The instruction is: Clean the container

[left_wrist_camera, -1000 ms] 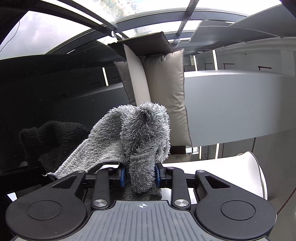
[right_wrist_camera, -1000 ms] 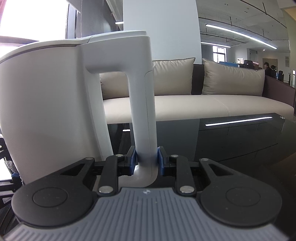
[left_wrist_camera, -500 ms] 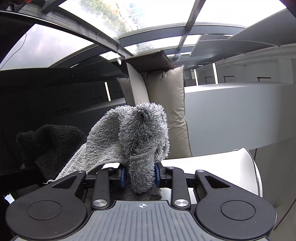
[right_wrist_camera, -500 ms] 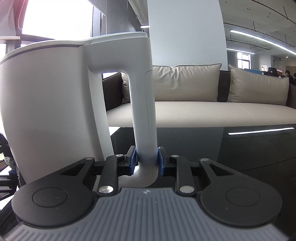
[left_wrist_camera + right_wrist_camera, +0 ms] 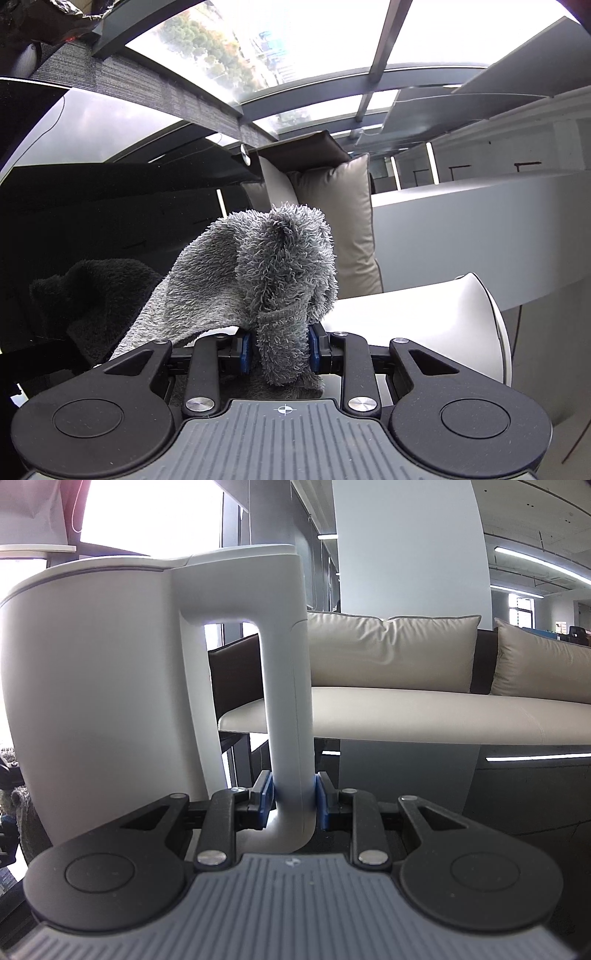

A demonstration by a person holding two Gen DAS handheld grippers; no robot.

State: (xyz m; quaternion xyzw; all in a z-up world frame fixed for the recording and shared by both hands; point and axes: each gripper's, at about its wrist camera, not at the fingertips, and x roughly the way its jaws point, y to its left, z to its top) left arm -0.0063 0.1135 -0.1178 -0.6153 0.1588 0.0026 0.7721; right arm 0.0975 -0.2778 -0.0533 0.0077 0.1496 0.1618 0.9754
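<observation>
My left gripper (image 5: 279, 345) is clamped on a shaggy grey terry cloth (image 5: 273, 269), which bunches above the blue pads. Just right of it lies the smooth white plastic container (image 5: 424, 314); a beige leather cushion (image 5: 347, 221) stands behind.

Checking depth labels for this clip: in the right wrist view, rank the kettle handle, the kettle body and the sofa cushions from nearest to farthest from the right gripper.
1. Kettle handle: clamped in the right gripper, centre.
2. Kettle body: just beyond, left.
3. Sofa cushions: background, right.
</observation>
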